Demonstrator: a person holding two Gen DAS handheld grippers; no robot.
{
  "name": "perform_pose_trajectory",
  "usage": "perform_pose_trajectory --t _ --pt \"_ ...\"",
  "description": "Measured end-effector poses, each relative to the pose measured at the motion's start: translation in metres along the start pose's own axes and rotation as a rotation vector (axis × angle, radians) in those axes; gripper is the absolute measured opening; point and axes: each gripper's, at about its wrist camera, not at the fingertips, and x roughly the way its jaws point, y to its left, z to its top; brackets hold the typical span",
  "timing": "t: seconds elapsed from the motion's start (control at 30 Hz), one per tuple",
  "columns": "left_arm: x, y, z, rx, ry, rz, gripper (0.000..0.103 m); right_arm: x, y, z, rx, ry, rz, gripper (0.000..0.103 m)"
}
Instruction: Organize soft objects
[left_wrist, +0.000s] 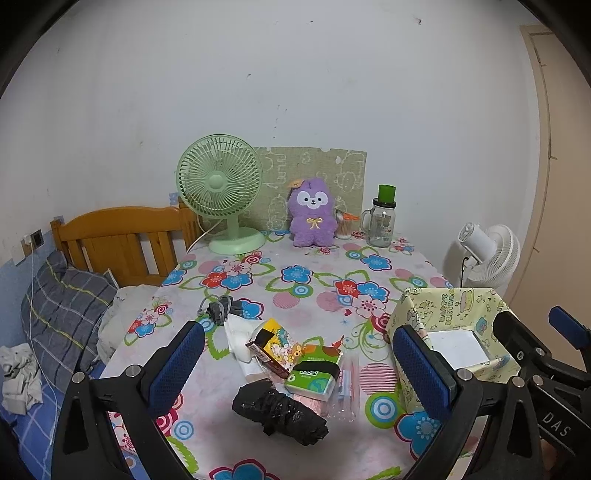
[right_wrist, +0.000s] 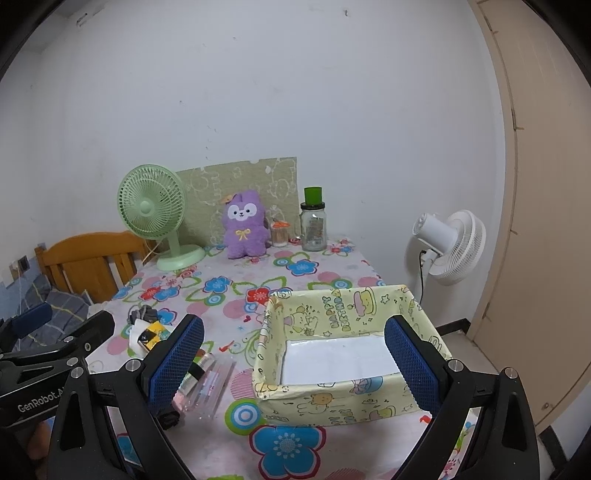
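Note:
A pile of soft things lies on the floral table: a black bundled bag (left_wrist: 279, 410), a green tissue pack (left_wrist: 312, 376), a yellow cartoon pack (left_wrist: 279, 341), white tissues (left_wrist: 238, 338), a clear pink packet (left_wrist: 345, 387) and a grey cloth (left_wrist: 219, 308). My left gripper (left_wrist: 297, 365) is open above this pile, holding nothing. A yellow patterned box (right_wrist: 332, 398) with a white bottom stands at the table's right. My right gripper (right_wrist: 293, 362) is open over the box's near side, empty. The box also shows in the left wrist view (left_wrist: 454, 310).
At the table's back stand a green desk fan (left_wrist: 221, 192), a purple plush (left_wrist: 312, 212), a toothpick holder (left_wrist: 345, 225) and a glass jar with a green lid (left_wrist: 382, 218). A bed with a wooden headboard (left_wrist: 122, 240) is left. A white floor fan (right_wrist: 450, 245) stands right.

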Motion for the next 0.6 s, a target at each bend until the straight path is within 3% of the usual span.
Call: perform_pose_trajectory --t 0.6 --pt "0.0003 0.0005 0.0029 0.001 0.001 0.001 0.102 0.0002 -0.0013 0.0026 0.007 -0.001 -0.003 0.100"
